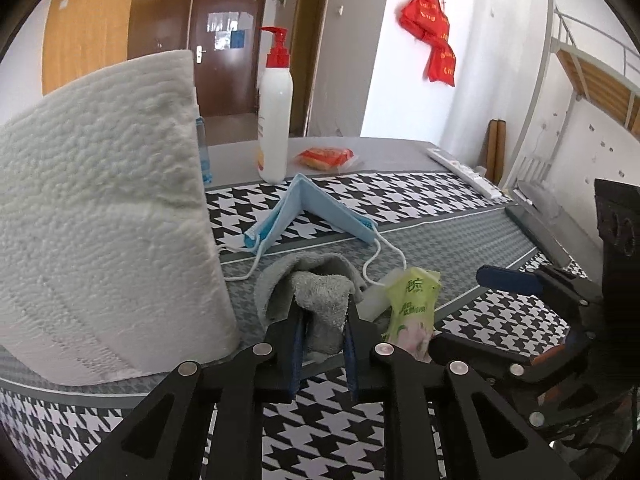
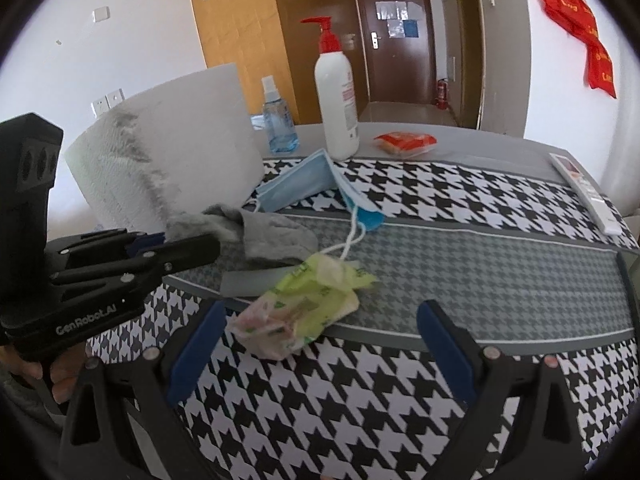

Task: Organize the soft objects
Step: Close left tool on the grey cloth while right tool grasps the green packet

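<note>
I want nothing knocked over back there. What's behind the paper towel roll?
In the right wrist view a blue spray bottle stands behind the paper towel roll. The roll hides the table directly behind it.

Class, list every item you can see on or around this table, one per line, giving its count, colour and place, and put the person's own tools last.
paper towel roll: one, white, table's left side
grey cloth: one, grey, beside the roll
face mask: one, blue, folded, table centre
tissue pack: one, green, front centre
pump bottle: one, white with red pump, table rear
spray bottle: one, clear blue, behind the roll
snack packet: one, red-orange, rear
remote control: one, white, right edge
red bags: several, hung on the wall
left gripper: one, black, shut on grey cloth
right gripper: one, black, open
</note>
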